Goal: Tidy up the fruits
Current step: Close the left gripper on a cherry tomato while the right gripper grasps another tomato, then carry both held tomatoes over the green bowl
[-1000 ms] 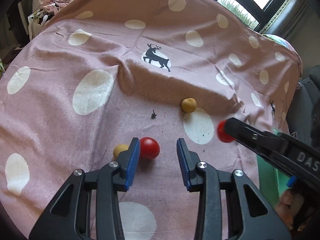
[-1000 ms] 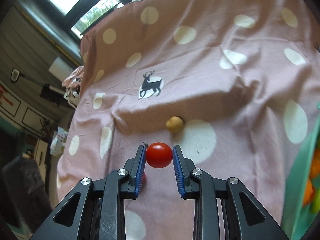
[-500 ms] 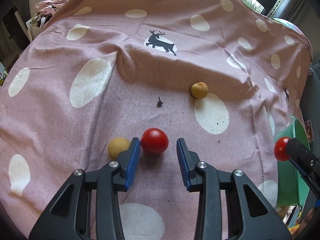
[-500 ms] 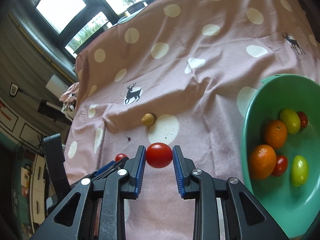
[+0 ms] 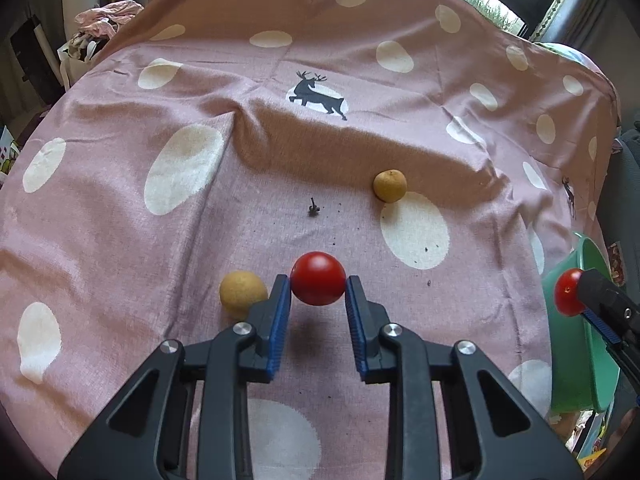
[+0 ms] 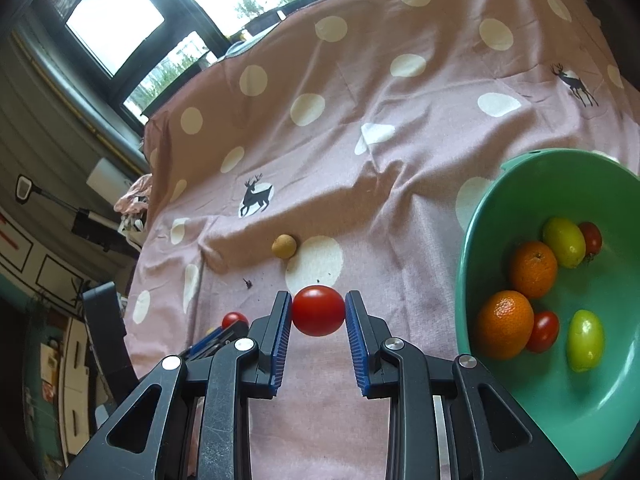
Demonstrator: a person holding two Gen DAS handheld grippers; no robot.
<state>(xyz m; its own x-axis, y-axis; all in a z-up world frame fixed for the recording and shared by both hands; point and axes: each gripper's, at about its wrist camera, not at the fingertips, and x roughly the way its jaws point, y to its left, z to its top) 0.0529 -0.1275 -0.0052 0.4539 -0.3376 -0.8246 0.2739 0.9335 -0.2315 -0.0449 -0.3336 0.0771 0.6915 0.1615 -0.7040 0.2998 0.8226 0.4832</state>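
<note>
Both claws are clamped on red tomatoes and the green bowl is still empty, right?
Not quite. The left claw and right claw each clamp a red tomato, but the green bowl is not empty: the right wrist view shows two oranges, red tomatoes and yellow-green fruits in it.

Open cloth (image 6: 420, 152) beside bowl (image 6: 472, 248)

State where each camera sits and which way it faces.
Left wrist: on the left gripper, looking down along its fingers at the cloth; the gripper clamps a tomato, and the right gripper's tip shows at right.
Right wrist: on the right gripper, angled down at cloth and bowl; it clamps a second tomato.
Shared: both tomatoes, the far brown fruit, the bowl.
</note>
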